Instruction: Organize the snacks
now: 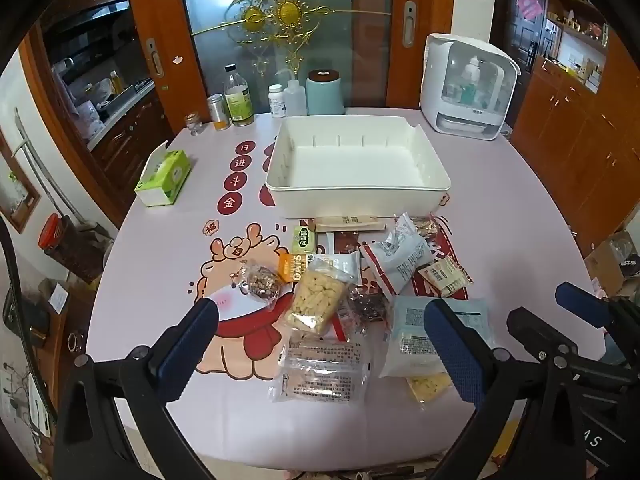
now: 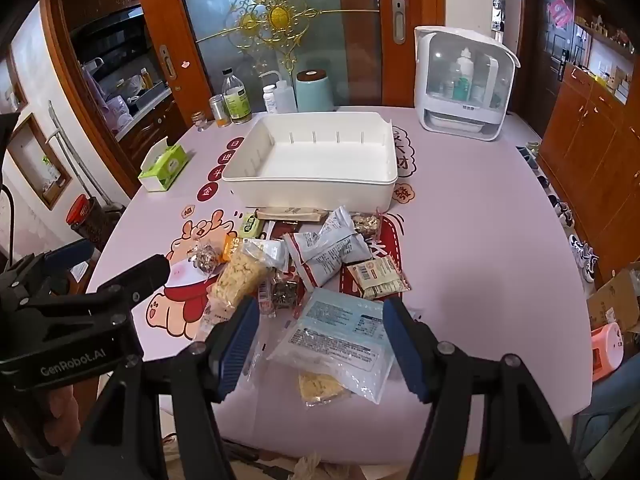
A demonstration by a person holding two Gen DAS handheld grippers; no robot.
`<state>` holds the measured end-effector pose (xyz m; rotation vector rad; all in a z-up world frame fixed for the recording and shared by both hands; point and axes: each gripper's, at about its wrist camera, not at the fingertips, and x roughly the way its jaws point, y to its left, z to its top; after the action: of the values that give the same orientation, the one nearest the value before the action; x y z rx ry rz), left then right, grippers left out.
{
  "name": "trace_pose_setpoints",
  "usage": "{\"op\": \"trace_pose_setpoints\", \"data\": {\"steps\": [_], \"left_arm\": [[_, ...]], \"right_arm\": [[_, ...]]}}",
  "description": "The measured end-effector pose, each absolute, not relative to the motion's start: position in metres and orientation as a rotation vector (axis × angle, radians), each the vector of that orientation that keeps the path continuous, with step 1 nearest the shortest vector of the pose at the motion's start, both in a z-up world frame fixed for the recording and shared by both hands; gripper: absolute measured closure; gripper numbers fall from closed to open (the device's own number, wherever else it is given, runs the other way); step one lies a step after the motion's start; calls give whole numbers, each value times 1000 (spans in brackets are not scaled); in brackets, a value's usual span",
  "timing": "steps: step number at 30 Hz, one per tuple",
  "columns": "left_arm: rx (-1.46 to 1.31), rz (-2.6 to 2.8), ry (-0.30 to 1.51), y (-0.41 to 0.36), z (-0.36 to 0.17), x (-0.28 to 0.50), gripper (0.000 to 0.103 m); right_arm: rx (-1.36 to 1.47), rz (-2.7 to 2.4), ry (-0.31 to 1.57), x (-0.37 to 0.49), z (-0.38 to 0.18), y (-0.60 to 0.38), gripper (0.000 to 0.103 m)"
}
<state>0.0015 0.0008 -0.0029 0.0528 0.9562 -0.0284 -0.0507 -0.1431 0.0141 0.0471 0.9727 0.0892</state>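
The left gripper (image 1: 320,344) hangs released above the snack pile (image 1: 352,300) on the table (image 1: 520,208), nothing between its pads. The right gripper (image 2: 320,344), also parted and empty, frames the pale blue packet (image 2: 340,336). Probably best to take 1 packet by its flat edge and carry it into the empty white bin (image 2: 312,184) behind the pile. Only the right view shows shoes on the floor (image 2: 580,256).

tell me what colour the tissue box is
Green and white. The tissue box shows best in the left wrist view, at the table's left edge.
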Motion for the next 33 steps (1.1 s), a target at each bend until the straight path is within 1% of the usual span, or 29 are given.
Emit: {"op": "trace_pose_setpoints", "data": {"steps": [7, 33], "left_arm": [[61, -62, 972, 1, 2, 8, 2], [56, -67, 976, 3, -8, 7, 3]], "right_arm": [[52, 91, 970, -49, 13, -142, 38], [58, 93, 978, -48, 11, -140, 38]]}}
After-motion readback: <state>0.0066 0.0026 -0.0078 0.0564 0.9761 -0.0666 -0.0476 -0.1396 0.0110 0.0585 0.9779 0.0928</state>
